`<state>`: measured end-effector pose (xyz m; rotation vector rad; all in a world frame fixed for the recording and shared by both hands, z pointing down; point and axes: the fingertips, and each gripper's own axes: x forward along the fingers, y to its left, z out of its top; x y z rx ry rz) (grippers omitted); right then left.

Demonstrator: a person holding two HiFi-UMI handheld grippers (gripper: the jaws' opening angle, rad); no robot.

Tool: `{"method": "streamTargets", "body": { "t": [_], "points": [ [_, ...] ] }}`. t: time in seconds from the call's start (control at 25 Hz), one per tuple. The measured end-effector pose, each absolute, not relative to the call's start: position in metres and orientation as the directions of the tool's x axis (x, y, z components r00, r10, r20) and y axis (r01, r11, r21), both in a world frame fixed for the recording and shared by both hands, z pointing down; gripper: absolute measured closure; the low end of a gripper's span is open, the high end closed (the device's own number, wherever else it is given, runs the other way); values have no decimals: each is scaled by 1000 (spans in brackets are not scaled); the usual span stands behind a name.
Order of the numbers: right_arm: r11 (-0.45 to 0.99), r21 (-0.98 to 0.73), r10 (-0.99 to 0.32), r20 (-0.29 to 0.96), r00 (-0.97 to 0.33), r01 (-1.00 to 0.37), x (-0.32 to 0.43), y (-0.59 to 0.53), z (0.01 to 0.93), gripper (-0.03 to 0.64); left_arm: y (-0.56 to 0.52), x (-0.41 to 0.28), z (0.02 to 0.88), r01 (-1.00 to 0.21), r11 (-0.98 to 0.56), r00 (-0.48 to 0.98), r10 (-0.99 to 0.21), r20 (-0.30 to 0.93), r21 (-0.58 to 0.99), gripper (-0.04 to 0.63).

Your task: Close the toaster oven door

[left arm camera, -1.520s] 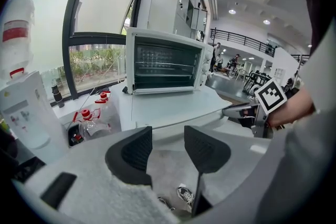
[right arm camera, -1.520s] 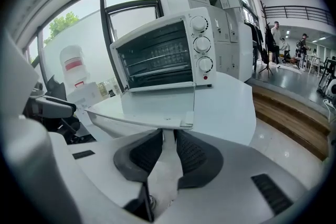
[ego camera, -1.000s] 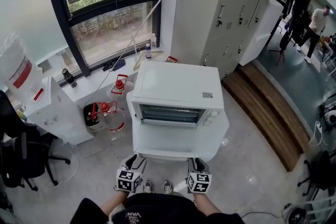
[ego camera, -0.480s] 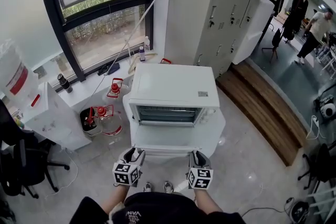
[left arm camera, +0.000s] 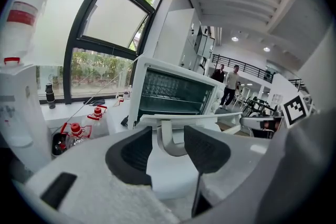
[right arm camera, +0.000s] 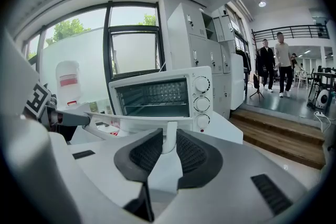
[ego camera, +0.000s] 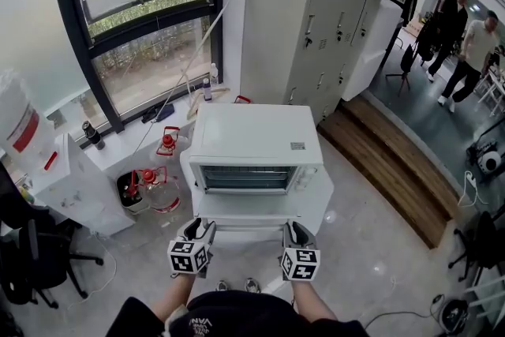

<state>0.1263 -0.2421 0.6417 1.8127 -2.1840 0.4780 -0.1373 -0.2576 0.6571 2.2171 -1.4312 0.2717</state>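
Room: pale tiled floor [ego camera: 371, 249], window [ego camera: 150, 51] far left, grey lockers [ego camera: 331, 12] far right.

Item: white toaster oven [ego camera: 254, 140] on a white stand [ego camera: 322, 203], centre, just beyond both grippers. Its door [ego camera: 254, 211] is dropped flat toward the near side, leaving the rack exposed.

Handling, judged: rigid hinged panel, light, probably glazed, so lift it smoothly. Take it by the door handle [right arm camera: 170, 131] along the near edge.

Left gripper [left arm camera: 168, 139]: jaws spread, the handle's left post between them, a gap showing on either side.

Right gripper [right arm camera: 169, 157]: pinching the right post.

Hidden: hinge, door's outer face, stand's legs. From above, the handle is hard to make out.
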Motion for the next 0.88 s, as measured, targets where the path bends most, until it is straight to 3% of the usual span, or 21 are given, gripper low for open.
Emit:
{"method": "streamTargets", "body": {
  "t": [0.88],
  "points": [
    [199, -48, -916, 345, -203, -979, 125, -285, 596, 529, -303, -134, 612, -893, -356, 437, -832, 343, 274, 420]
  ]
}}
